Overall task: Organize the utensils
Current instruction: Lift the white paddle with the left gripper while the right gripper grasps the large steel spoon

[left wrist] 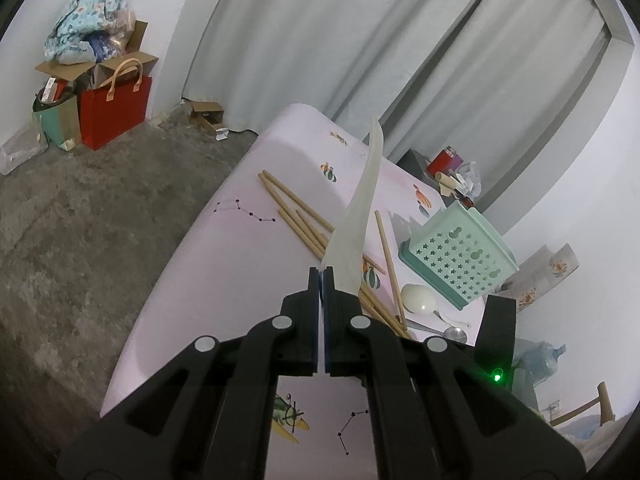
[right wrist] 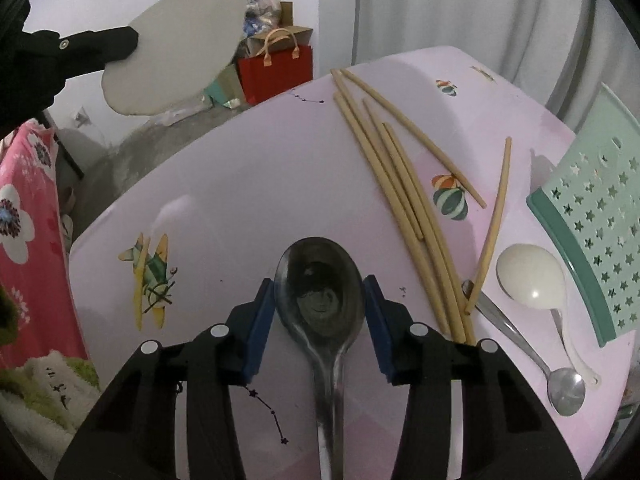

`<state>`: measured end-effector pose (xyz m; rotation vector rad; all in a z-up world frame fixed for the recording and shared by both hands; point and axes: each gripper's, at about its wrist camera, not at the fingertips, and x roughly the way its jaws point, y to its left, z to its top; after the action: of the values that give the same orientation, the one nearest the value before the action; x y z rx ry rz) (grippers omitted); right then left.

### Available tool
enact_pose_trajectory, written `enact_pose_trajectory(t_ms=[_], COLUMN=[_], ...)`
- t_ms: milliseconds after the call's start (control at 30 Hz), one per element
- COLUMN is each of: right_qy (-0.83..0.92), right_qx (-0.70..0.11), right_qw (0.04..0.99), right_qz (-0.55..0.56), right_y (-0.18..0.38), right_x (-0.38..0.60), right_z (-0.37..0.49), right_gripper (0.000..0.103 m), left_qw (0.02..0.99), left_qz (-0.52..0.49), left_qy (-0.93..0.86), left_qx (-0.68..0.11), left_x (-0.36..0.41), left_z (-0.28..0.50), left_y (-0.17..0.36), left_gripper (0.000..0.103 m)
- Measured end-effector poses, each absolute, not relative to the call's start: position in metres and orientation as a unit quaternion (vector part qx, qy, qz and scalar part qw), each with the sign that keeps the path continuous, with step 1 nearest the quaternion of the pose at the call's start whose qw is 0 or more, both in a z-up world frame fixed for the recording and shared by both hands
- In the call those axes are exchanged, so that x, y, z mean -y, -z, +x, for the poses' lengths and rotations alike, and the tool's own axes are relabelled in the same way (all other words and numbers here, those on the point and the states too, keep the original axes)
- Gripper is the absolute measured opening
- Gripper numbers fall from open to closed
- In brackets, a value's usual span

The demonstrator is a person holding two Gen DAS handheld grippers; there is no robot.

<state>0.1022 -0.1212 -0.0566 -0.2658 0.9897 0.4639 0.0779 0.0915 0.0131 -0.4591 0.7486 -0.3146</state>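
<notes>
Your left claw (left wrist: 324, 276) is clamped on the white spatula (left wrist: 360, 216), held up over the counter (left wrist: 192, 280). Your right claw (right wrist: 320, 300) straddles the big metal spoon (right wrist: 320, 284) lying on the counter, pads just beside its bowl; contact unclear.

At the upper left of your left wrist view, a red gift bag (left wrist: 114, 114) with tan handles stands on the grey floor (left wrist: 80, 220), beside open cardboard boxes (left wrist: 132, 54) piled with blue-patterned cloth (left wrist: 86, 20). Pale curtains (left wrist: 320, 40) hang behind. At the left edge of your right wrist view lies pink flowered fabric (right wrist: 24, 240).
</notes>
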Motion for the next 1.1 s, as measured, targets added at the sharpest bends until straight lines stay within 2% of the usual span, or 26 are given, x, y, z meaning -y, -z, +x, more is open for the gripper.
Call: enact_pose_trajectory(t_ms=[267, 533, 867, 1100], right_qy=[-0.205, -0.148, -0.096, -0.092], right_qx=[-0.444, -0.387, -0.331, -0.319], right_qw=[0.867, 0.910, 0.937, 0.939], right_qz=[-0.097, -0.021, 0.057, 0.095], right_y=[0.030, -0.020, -0.046, -0.041], right_x=[0.135, 0.178, 0.234, 0.263], right_z=[0.093, 0.081, 0.060, 0.056], right_gripper=[0.044, 0.044, 0.043, 0.043], left_qw=[0.896, 0.889, 0.797, 0.694], left_qz=[-0.219, -0.167, -0.171, -0.228], left_qy=[0.169, 0.275, 0.411, 0.433], left_qx=[-0.347, -0.326, -0.408, -0.528], left_x=[-0.088, -0.058, 0.007, 0.043], left_z=[0.082, 0.109, 0.179, 0.208], left_y=[-0.028, -0.077, -0.131, -0.113], left_gripper=[0.000, 0.000, 0.000, 0.000])
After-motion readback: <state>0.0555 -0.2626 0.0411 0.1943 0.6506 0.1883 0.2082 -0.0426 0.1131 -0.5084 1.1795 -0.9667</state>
